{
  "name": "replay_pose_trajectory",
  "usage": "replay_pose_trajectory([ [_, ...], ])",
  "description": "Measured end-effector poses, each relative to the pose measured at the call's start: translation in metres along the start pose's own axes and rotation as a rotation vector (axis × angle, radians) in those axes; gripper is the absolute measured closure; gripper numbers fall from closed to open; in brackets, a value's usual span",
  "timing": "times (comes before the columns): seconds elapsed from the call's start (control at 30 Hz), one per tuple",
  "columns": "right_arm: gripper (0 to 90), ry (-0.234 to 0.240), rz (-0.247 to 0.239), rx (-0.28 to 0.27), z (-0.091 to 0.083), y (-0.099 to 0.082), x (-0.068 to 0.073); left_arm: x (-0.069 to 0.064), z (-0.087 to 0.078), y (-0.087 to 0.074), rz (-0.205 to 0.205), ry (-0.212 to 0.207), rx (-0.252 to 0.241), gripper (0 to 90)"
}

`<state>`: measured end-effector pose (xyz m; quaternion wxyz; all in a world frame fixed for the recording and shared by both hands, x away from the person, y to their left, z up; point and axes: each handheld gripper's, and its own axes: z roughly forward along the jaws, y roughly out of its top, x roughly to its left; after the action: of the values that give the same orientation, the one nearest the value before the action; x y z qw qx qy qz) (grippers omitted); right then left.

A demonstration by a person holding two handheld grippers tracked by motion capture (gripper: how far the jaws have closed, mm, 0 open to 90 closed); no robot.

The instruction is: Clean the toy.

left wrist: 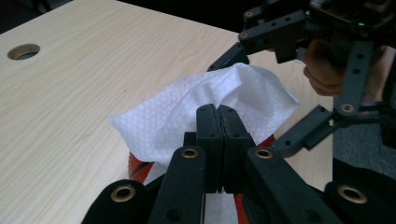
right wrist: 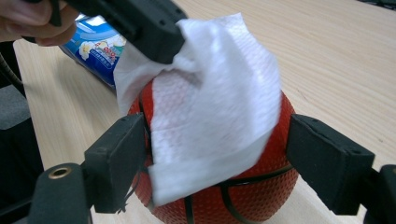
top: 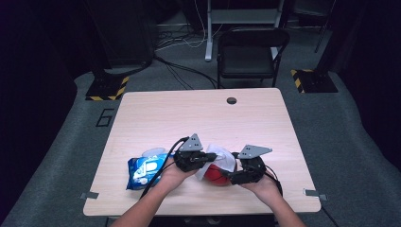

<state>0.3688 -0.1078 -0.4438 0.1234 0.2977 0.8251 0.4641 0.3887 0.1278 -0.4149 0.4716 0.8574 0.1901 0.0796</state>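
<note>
On table (top: 156, 113): left claw (left wrist: 217, 114) pinches dimpled white wipe (right wrist: 210, 93) over pebbled red ball (right wrist: 261, 186); right claw (right wrist: 215, 158) released, straddling ball.

A white, dimpled wipe (right wrist: 210, 102) drapes over the top and one side of a small orange-red ball (right wrist: 261, 186) with black seams, lifted into a peak at one upper corner, its lower edge hanging loose down the ball's face. The ball sits on the desk (top: 189, 113) near the front edge, about mid-width, just right of a blue wipe pack (top: 144, 171).
</note>
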Motion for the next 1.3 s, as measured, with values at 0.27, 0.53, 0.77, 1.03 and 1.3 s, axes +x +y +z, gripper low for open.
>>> replay_pose_trajectory([
  [0.27,20.5,0.018,0.027,0.008,-0.004,-0.005,-0.006,0.004,-0.007,-0.019,-0.015,0.023,0.013,88.8],
  [0.53,20.6,0.034,0.048,0.008,-0.008,-0.009,-0.012,0.004,-0.009,-0.036,-0.021,0.032,0.070,88.8],
  [0.77,20.6,0.040,0.046,0.008,-0.010,-0.012,-0.012,0.003,-0.014,-0.006,-0.028,-0.008,-0.036,88.8],
  [1.03,22.3,0.039,0.056,0.008,-0.011,-0.013,-0.014,0.002,0.016,0.005,-0.040,-0.031,-0.037,88.9],
  [1.3,28.0,0.027,0.024,0.032,-0.008,-0.012,-0.011,-0.002,0.009,-0.001,-0.017,0.035,-0.029,61.0],
])
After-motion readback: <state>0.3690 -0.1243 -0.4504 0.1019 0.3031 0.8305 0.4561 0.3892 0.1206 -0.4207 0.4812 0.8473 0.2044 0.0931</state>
